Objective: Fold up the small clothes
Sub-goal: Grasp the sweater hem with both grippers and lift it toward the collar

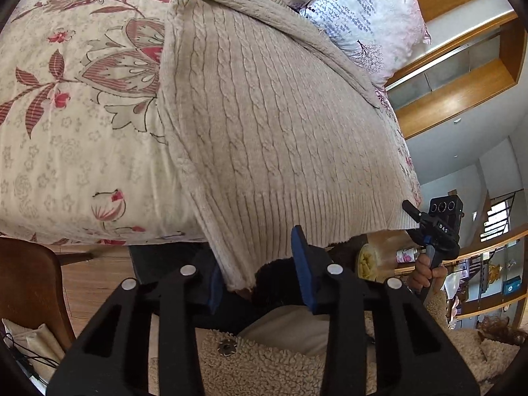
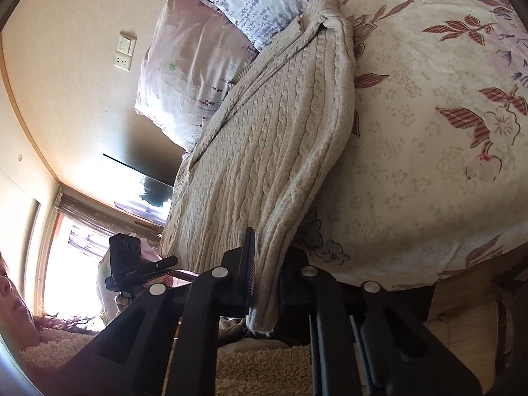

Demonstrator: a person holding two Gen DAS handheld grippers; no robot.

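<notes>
Fingers of the right gripper [image 2: 264, 280] pinched one lower corner of the cream cable-knit sweater [image 1: 264, 115], while the left gripper [image 1: 260, 277] had a wider gap, its blue fingers [image 1: 302, 264] flanking the other hem corner, contact unclear. That sweater lay spread over the floral bedspread [image 1: 66, 115], hem hanging off the bed edge, pillows [image 2: 231, 0] beyond its collar.
</notes>
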